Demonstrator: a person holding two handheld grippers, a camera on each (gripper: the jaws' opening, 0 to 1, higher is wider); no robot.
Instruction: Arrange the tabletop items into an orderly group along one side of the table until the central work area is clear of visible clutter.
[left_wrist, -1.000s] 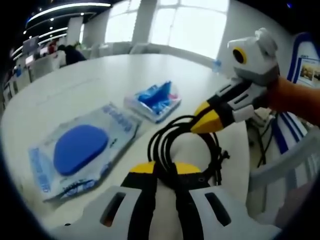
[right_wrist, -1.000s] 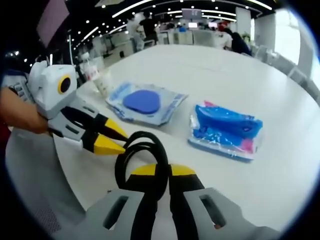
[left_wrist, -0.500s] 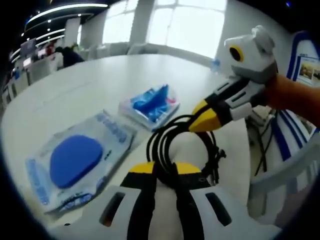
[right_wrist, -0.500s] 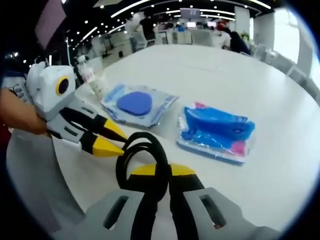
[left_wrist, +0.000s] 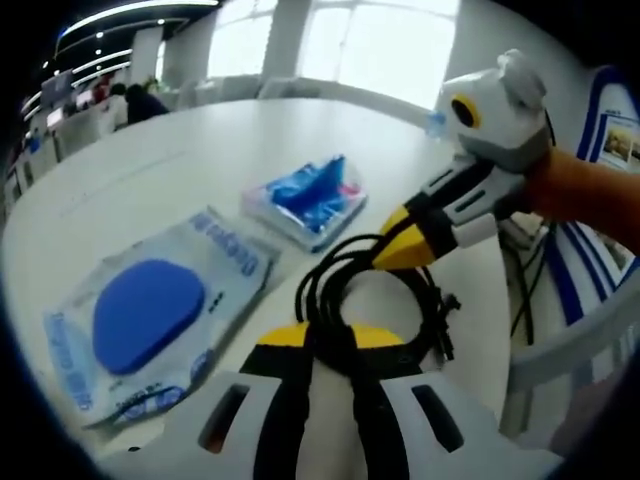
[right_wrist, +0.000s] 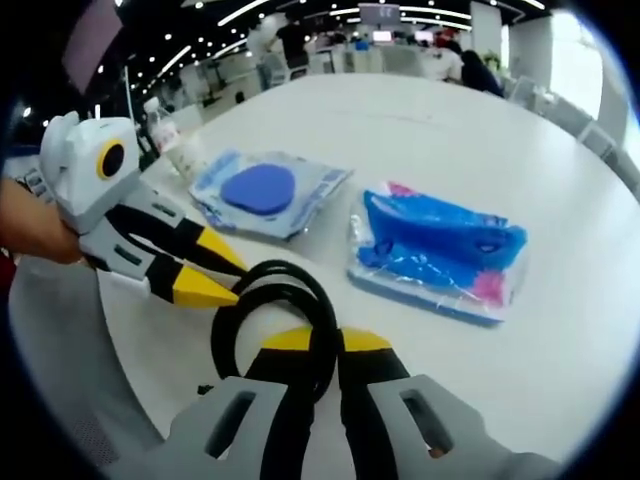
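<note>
Left gripper view: left gripper (left_wrist: 325, 340), fingers pinching a coiled black cable (left_wrist: 372, 300) near the bench (left_wrist: 150, 170) edge; right gripper (left_wrist: 400, 248) pinching the same coil. Blue pad packet (left_wrist: 150, 315) and blue glove pack (left_wrist: 310, 200) lie inboard. Right gripper view: right gripper (right_wrist: 318, 345) clamped on the cable (right_wrist: 262, 310); left gripper (right_wrist: 210, 283) at the coil; packet (right_wrist: 262, 190) and pack (right_wrist: 440, 250) side by side beyond.

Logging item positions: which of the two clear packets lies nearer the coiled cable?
The packet of crumpled blue and pink material, lying beside the cable. The flat packet with the blue oval pad sits farther off.
</note>
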